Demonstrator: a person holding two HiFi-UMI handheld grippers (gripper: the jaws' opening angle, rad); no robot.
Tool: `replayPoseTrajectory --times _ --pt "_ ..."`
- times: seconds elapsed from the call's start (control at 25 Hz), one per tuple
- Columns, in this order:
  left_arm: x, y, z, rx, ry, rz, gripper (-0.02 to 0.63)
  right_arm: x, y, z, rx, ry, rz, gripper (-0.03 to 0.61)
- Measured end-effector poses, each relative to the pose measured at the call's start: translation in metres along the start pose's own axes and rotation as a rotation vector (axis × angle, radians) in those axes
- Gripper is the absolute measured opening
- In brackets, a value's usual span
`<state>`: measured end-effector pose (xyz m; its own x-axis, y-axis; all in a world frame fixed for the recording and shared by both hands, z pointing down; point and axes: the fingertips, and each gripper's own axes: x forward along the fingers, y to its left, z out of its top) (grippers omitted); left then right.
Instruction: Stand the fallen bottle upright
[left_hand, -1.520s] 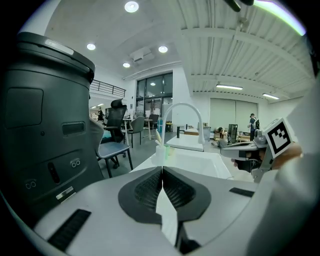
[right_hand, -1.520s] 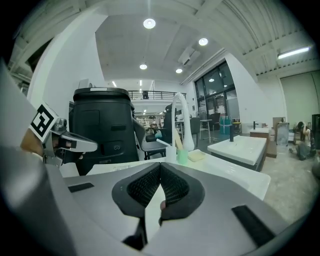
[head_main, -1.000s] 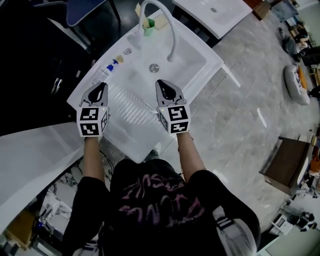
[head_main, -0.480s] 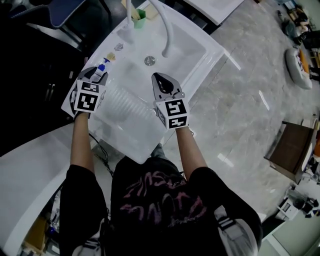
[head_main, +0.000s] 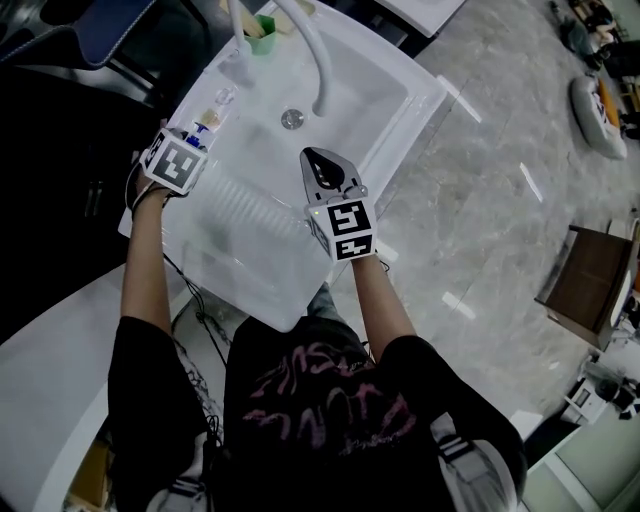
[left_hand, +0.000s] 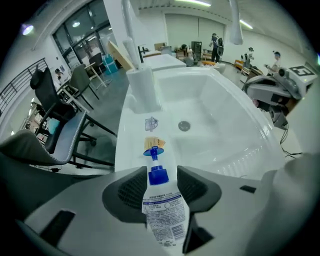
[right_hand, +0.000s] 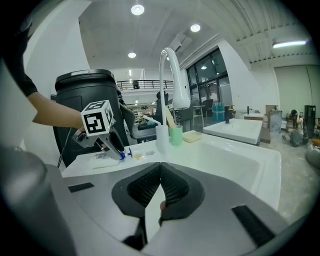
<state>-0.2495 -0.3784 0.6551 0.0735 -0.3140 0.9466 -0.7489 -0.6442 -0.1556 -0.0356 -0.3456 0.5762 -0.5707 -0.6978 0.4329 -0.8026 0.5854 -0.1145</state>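
Note:
The fallen bottle (left_hand: 163, 215), clear with a white label and a blue cap, lies on the sink's left ledge (left_hand: 131, 150), cap pointing toward the cups. My left gripper (left_hand: 161, 190) points steeply down over it. Its jaws are opening and straddle the bottle's neck and shoulder without pressing on it. In the head view this gripper (head_main: 188, 145) sits at the ledge with the bottle's blue cap (head_main: 201, 128) just beyond it. The right gripper (head_main: 328, 172) hovers over the ribbed draining board, shut and empty. From the right gripper view the left gripper (right_hand: 117, 149) stands over the bottle (right_hand: 102, 161).
A tall white tap (head_main: 318, 60) arches over the basin with its drain (head_main: 291, 119). A white cup (left_hand: 142, 90) and a green cup (head_main: 263, 28) stand at the ledge's far end. Two small packets (left_hand: 153, 142) lie just past the bottle's cap. Dark chairs (left_hand: 55, 130) stand left of the sink.
The left gripper moved left and down from above the draining board to the ledge, tipped downward, and its jaws went from shut to open around the bottle. The right gripper sank slightly.

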Motion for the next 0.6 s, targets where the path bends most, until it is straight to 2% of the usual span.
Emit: replayPoseTrajectory --times 0.2,0.36,0.6 --pt "0.003 0.002 0.005 0.048 0.125 -0.034 0.147 -0.002 -0.007 -0.001 0.031 -0.002 -0.010 0.014" --pt "0.014 -0.004 0.001 0.041 0.202 -0.106 0.152 -0.001 -0.013 -0.004 0.023 0.006 -0.022 0.014" --pt "0.014 -0.002 0.000 0.044 0.195 -0.125 0.144 -0.002 -0.015 -0.006 0.021 0.012 -0.030 0.014"
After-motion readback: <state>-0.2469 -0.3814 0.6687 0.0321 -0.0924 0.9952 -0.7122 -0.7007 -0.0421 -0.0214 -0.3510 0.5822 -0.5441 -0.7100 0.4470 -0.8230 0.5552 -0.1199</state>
